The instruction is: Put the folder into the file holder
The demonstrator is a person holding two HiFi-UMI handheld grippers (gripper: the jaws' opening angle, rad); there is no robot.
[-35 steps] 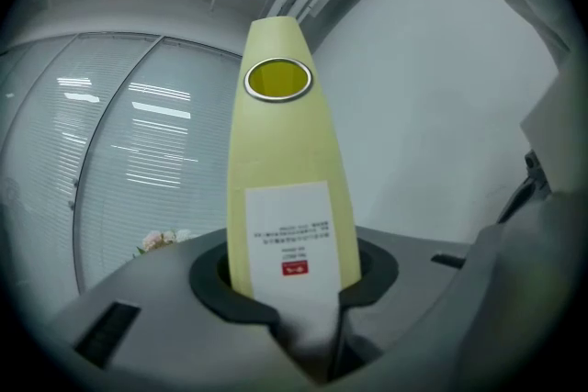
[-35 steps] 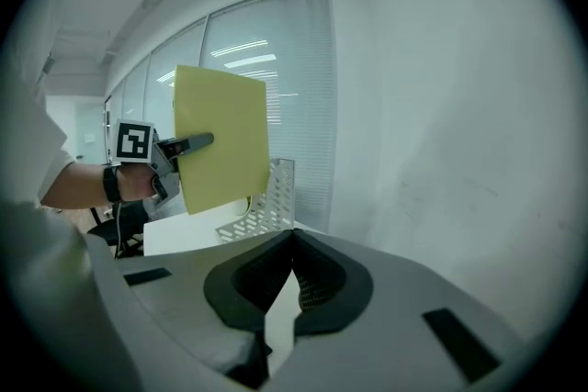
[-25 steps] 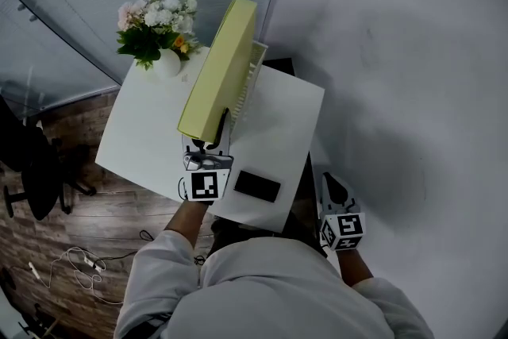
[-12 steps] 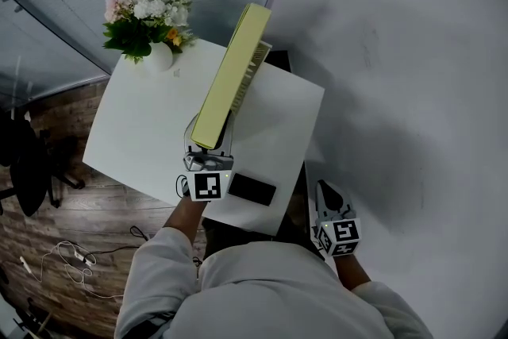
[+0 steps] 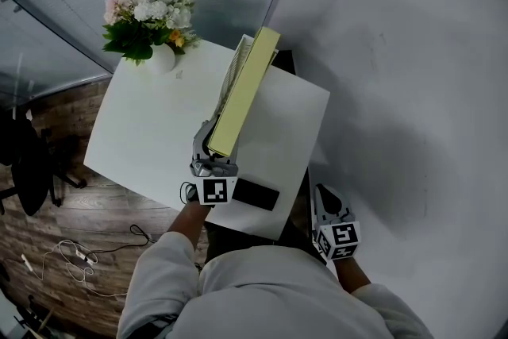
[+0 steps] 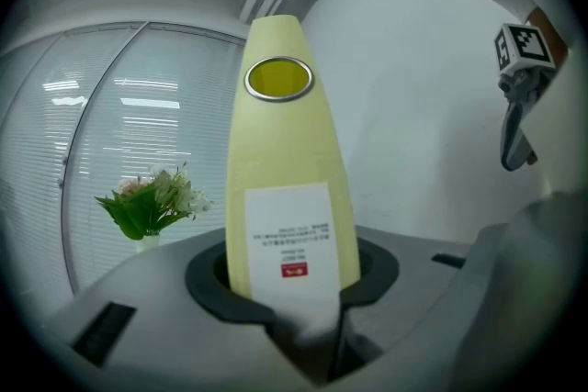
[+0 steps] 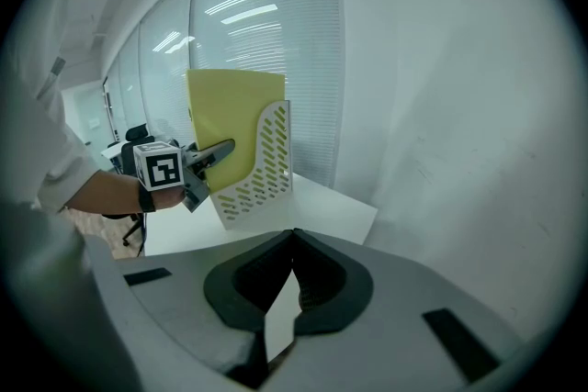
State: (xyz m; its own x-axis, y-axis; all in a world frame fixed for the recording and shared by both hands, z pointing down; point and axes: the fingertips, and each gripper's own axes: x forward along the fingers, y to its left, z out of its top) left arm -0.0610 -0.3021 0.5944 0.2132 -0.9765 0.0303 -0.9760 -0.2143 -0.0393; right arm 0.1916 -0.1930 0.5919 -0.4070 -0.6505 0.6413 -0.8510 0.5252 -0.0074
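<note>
The yellow folder (image 5: 244, 90) is clamped at its near end by the left gripper (image 5: 216, 150) and is held tilted at the white file holder (image 7: 262, 165), which stands at the far edge of the table (image 5: 143, 131). In the right gripper view its lower part is seen behind the holder's slotted wall, though whether the base is reached cannot be told. The right gripper (image 5: 329, 204) is kept low beside the table, its jaws closed together on nothing. The holder is steadied by nothing, so it could be pushed back or tipped off the table edge if the folder is driven in at this slant. A corner could also be snagged in the wall slots. If the grip is let go too early, the folder could be toppled sideways. Compared with a second ago, the folder is turned from showing its broad face to nearly edge-on and is shifted rightward. The holder is now seen on its left rather than its right.
</note>
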